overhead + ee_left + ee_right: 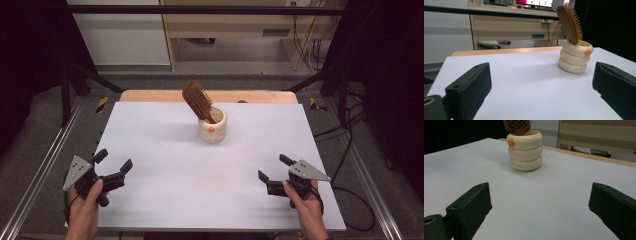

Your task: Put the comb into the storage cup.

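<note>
Both tongs, left [112, 161] and right [273, 167], sit released at the tabletop's [165, 190] near corners. The wooden hairbrush [198, 101] leans in the ringed cup [212, 127] near the far edge; a careless pull could tip the cup.

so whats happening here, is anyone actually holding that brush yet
Not yet. A person holds one set of tongs in each hand near the front edge of the white table. The left tongs and the right tongs are both open and empty. The wooden hairbrush stands tilted, handle down, in the cream ribbed cup toward the back middle of the table. Both sets of tongs point roughly toward the cup, well short of it.
</note>
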The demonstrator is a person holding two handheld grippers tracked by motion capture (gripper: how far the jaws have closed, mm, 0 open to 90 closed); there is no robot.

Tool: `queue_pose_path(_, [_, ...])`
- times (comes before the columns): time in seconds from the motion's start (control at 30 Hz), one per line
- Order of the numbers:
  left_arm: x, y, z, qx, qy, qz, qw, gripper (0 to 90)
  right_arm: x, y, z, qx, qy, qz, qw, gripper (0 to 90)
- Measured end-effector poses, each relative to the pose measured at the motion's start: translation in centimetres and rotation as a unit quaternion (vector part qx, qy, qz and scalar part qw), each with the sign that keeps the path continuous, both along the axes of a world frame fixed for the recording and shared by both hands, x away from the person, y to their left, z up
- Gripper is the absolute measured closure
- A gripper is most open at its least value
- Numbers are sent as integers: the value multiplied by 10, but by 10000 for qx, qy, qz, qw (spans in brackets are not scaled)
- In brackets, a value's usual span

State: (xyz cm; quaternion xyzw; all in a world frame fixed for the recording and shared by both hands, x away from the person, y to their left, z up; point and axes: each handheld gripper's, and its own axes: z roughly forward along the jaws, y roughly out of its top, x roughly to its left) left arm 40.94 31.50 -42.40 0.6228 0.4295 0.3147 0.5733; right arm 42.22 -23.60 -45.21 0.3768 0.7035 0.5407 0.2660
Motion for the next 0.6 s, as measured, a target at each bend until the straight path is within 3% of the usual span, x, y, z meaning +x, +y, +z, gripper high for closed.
queue_pose_path(0.6, [-8, -11, -21, -139, 71, -171, 9997, 31, 0, 4, -4, -48, 60, 99, 9999, 45])
